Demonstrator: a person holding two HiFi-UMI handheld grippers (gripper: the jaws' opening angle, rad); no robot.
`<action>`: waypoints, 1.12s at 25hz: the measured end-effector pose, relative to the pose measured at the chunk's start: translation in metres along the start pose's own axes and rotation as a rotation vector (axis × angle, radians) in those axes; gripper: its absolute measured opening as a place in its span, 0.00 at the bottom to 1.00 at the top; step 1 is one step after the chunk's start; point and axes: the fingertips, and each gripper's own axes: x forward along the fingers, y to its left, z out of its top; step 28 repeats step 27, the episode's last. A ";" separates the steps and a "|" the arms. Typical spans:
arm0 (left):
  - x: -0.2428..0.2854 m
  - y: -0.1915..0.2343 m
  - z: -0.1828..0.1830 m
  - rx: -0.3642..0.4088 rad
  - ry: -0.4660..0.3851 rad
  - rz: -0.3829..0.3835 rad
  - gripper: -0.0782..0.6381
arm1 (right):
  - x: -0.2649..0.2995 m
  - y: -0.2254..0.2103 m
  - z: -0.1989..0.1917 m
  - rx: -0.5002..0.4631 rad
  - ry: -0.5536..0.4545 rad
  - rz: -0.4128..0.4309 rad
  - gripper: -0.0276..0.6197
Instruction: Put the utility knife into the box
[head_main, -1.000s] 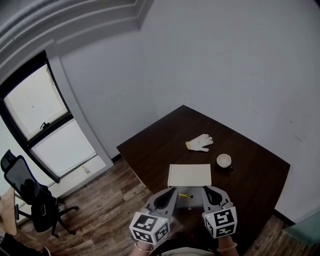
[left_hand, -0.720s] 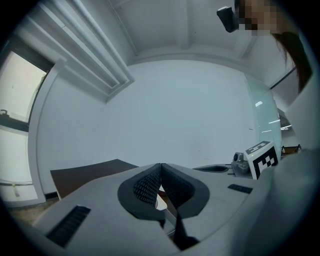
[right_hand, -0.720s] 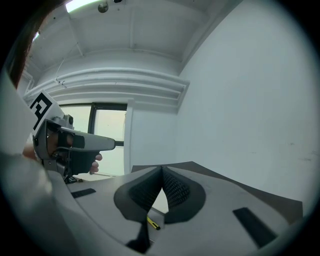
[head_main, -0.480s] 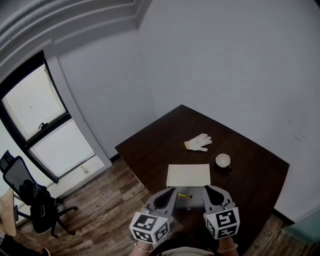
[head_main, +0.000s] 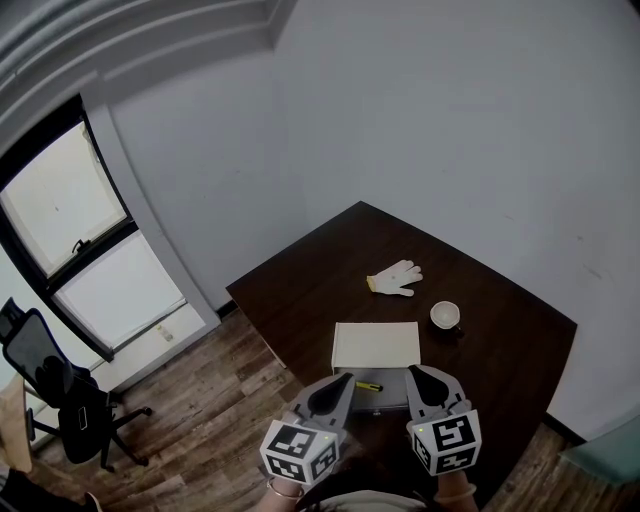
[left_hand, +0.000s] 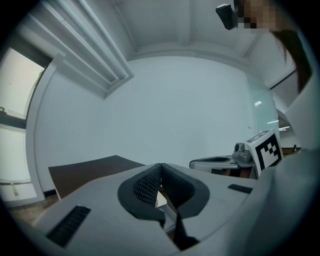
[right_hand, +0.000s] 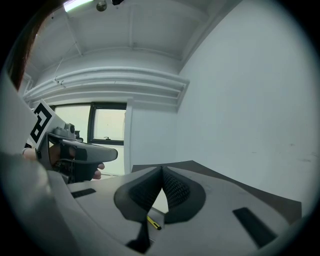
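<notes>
One knife (head_main: 368, 386) lies in one open box (head_main: 389, 397); one glove (head_main: 396, 279), one cup (head_main: 445, 315) farther; left tongs (left_hand: 160, 166) and right tongs (right_hand: 161, 170) together, empty.

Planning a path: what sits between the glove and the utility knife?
In the head view, a white flat panel, apparently the box's open lid, lies between the glove and the utility knife; the rest is bare dark table.

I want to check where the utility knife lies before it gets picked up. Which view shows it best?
The head view: the utility knife shows whole, yellow and dark, though small. The right gripper view catches only a short yellow-and-dark stretch of it, beneath the shut right claw. The left gripper view does not show it.
</notes>
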 end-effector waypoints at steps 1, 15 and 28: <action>0.000 0.001 -0.001 0.002 0.003 -0.001 0.13 | 0.001 0.001 0.000 -0.001 0.001 0.001 0.05; 0.007 0.018 -0.011 -0.034 0.015 -0.013 0.13 | 0.015 0.003 -0.006 -0.010 0.046 -0.010 0.05; 0.025 0.031 -0.016 -0.060 0.031 -0.016 0.13 | 0.034 -0.006 -0.011 -0.016 0.077 -0.013 0.05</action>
